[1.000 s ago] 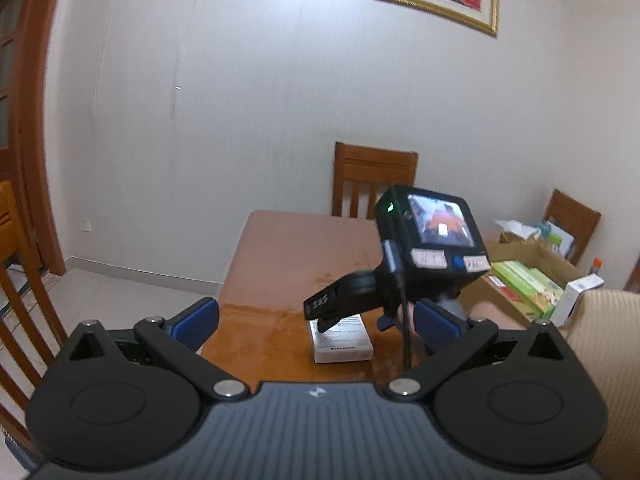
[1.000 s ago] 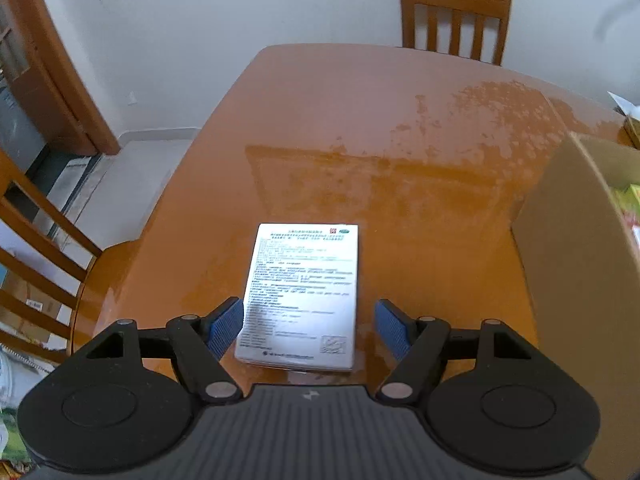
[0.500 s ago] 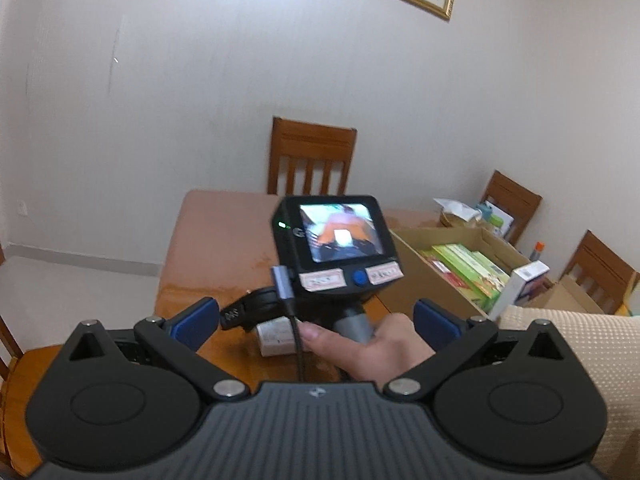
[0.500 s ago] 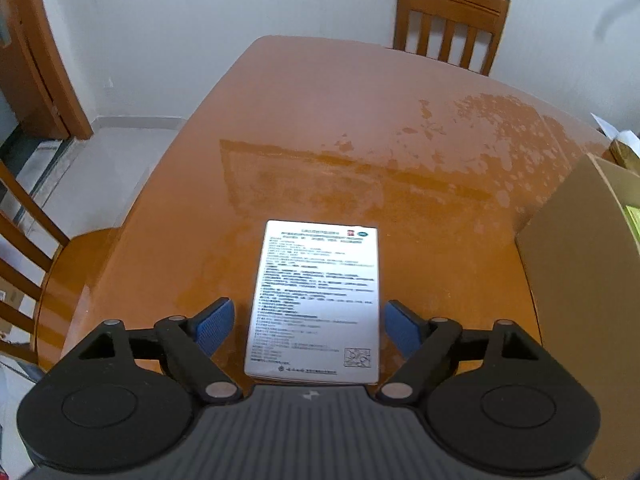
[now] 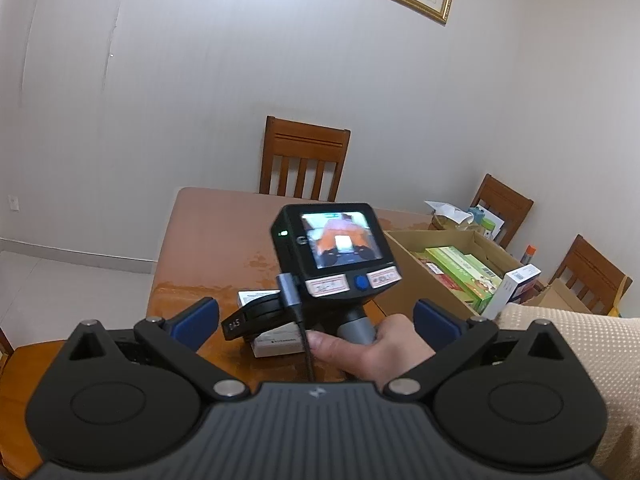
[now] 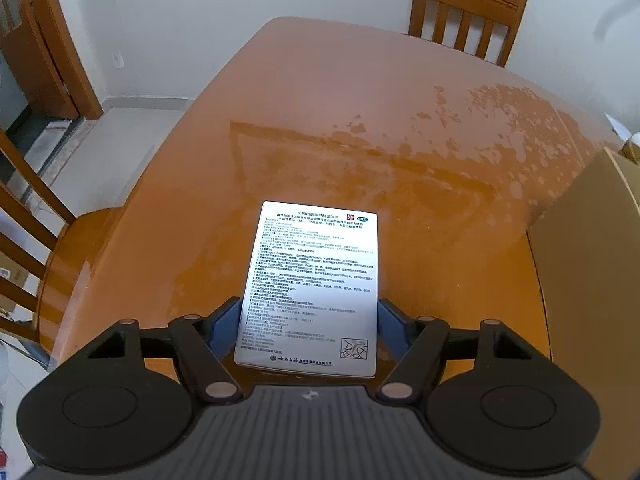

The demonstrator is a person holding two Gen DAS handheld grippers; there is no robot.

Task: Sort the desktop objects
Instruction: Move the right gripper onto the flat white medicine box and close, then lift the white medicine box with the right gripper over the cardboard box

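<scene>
The orange wooden table (image 6: 360, 128) carries one open cardboard box (image 5: 448, 264) at its right side and one flat white medicine box (image 6: 312, 288), printed with dense black text, lying near the front edge. The right gripper (image 6: 308, 328) has closed in since a second ago, its blue pads now against the box's long sides, gripping it. The left gripper (image 5: 316, 316) hangs spread, empty.

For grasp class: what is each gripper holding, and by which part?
Right gripper, jaws just closing, clasps the white box by its long sides; left gripper holds nothing.
</scene>
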